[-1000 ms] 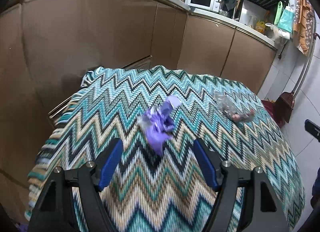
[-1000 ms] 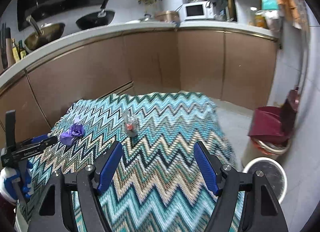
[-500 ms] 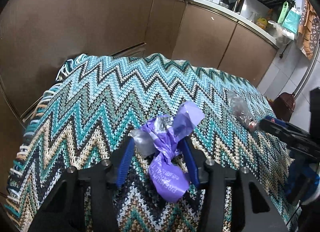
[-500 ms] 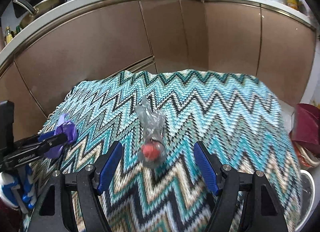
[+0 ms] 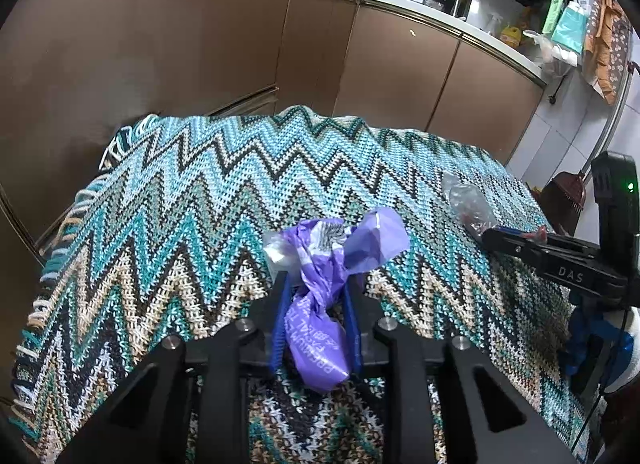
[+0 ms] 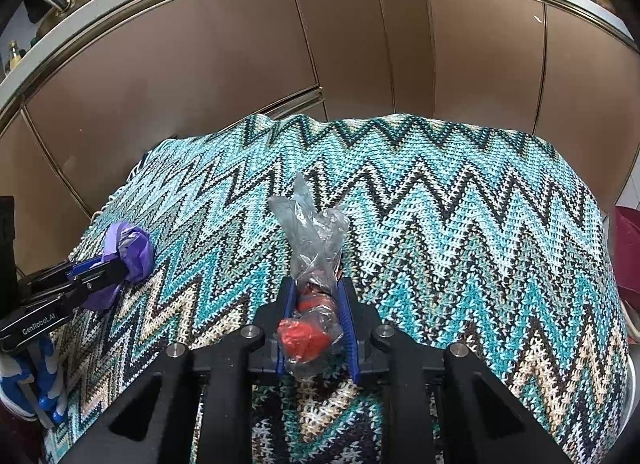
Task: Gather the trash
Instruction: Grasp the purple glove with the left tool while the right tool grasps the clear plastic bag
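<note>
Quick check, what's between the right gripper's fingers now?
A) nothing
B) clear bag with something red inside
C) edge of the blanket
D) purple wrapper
B: in the right wrist view the right gripper has its fingers closed on the clear bag with red contents; the purple wrapper is in the left gripper.

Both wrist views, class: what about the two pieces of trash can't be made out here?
- Purple wrapper, left view: print partly folded away; underside hidden by the left gripper.
- Clear bag, right view: the red contents can't be identified through crinkled plastic; sides hidden by the right gripper.
</note>
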The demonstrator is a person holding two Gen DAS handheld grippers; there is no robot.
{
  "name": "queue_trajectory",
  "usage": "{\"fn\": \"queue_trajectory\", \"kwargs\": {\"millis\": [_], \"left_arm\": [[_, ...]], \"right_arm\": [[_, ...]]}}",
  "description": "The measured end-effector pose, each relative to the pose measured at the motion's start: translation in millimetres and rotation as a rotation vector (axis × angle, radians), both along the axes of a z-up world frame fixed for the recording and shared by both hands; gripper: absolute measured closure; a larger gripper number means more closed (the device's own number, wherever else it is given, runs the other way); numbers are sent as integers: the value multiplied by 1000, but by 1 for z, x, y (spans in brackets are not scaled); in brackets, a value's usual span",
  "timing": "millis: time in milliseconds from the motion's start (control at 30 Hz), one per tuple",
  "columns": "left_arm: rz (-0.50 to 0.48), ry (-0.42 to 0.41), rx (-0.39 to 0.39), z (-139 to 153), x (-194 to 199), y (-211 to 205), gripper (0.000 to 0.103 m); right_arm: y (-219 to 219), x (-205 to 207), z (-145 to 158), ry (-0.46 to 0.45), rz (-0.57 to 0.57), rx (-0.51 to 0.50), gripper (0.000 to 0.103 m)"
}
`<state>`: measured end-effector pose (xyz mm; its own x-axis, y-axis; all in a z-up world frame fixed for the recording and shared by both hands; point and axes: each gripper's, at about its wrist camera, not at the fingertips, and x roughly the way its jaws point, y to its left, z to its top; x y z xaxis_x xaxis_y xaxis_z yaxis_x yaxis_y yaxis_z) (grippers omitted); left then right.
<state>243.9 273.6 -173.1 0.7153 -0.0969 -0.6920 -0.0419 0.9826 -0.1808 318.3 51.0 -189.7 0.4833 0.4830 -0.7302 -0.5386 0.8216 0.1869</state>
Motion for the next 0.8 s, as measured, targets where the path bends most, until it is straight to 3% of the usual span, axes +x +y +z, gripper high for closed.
{"fn": "queue_trajectory", "kwargs": {"millis": [233,567,800], "left_arm": [[21,-27,26,17,-22,-12,83],[-1,-136,40,84,-98,-44,83],[-19,-190,42,114,-145,-64,83]], "right_arm": [[-17,-44,42,-57,26,58,84],[-67,-126,94,-115,-3,116,84],[-100,-181,120,-171,-37,134,84]]}}
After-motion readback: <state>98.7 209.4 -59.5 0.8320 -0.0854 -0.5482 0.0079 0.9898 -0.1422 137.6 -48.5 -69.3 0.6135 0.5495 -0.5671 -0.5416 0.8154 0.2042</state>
